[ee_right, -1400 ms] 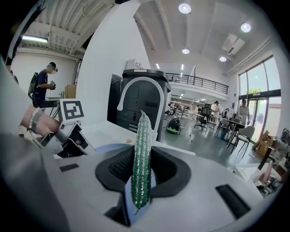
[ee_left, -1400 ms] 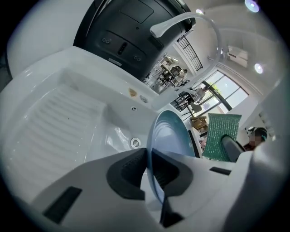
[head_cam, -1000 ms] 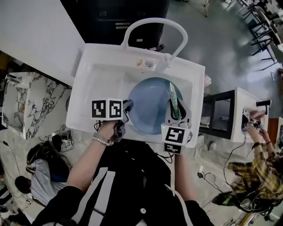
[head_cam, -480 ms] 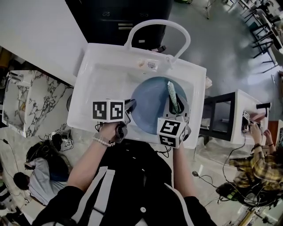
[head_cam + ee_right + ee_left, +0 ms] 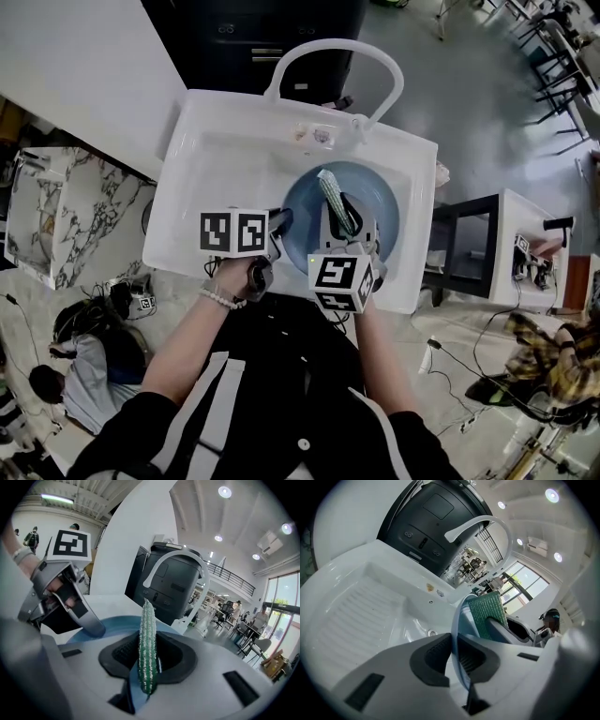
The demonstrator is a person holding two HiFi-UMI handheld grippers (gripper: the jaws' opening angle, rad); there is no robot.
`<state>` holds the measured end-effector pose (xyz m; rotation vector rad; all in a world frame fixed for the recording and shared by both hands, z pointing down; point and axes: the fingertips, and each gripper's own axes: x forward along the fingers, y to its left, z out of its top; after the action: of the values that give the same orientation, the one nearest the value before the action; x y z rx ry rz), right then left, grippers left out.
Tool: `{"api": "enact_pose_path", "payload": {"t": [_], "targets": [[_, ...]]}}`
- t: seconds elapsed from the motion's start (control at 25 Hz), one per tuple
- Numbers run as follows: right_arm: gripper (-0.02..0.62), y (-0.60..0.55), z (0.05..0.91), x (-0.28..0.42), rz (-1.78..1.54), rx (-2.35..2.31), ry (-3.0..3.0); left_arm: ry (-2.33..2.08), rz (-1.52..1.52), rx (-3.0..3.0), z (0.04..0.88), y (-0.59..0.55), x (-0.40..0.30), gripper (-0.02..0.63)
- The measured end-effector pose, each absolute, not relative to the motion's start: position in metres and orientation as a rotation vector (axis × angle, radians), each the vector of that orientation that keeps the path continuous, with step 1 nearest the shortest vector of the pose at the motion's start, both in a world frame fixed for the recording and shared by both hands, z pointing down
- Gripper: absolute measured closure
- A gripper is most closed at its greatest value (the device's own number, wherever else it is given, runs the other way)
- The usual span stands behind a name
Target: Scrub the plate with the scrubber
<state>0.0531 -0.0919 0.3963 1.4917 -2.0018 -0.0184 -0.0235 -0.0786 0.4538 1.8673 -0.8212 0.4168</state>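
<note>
left gripper (image 5: 453,654): fingers (image 5: 433,658) pinch plate (image 5: 377,202) rim | right gripper (image 5: 148,657): fingers (image 5: 118,652) pinch scrubber (image 5: 147,634) | faucet (image 5: 328,49) arches behind sink (image 5: 217,150)

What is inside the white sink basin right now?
A round blue plate, with the flat green mesh scrubber over it. The plate hides the white basin floor beneath it.

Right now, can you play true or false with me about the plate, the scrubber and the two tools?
1. The left tool pinches the rim of the plate. True.
2. The right tool is empty. False: it grips the green scrubber.
3. The plate is red. False: it is blue.
4. The plate is over the white sink. True.
</note>
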Motion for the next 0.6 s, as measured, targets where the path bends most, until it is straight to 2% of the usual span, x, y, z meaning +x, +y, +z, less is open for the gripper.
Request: {"api": "enact_pose_path", "payload": {"t": [0.6], "targets": [[0.5,-0.052,0.397,-0.004,-0.006,1.146,-2.265,-0.882,0.387,1.844,0.453,-0.089,-0.034,0.579]]}}
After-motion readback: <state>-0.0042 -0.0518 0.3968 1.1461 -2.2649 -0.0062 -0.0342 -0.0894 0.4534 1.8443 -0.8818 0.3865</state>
